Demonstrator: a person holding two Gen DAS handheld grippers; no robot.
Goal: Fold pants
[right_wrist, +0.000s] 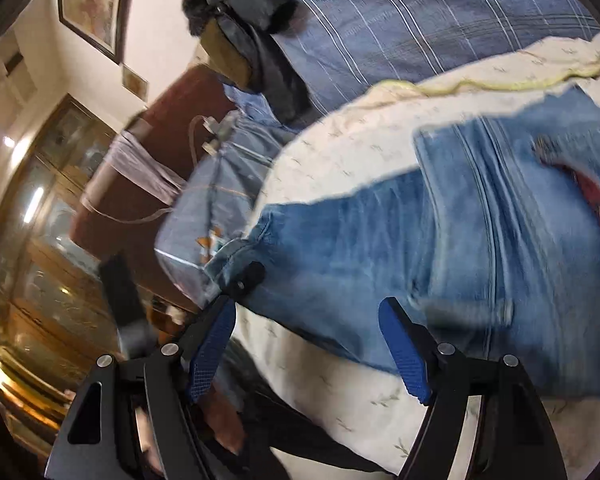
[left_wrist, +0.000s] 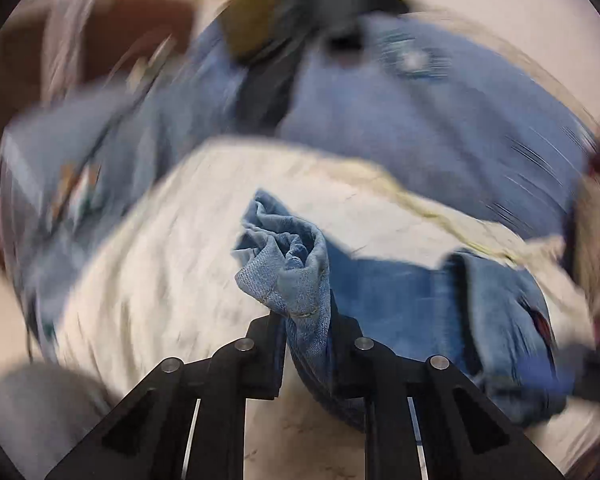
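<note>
We have the left tool (left_wrist: 306, 320) pinched on a bunched hem of the jeans (right_wrist: 440, 248), which lie spread and unfolded on the cream cloth (right_wrist: 340, 148) covering the surface. The right tool (right_wrist: 308, 344) hangs wide open and empty just over them, so the folding has barely begun. A brown chair (right_wrist: 140, 184) and glass cabinet (right_wrist: 52, 216) stand beyond.

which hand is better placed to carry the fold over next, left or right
Left, probably. The left gripper is already shut on a bunched hem of the jeans, lifted off the cream sheet. The right gripper hangs open over the jeans, holding nothing.
</note>
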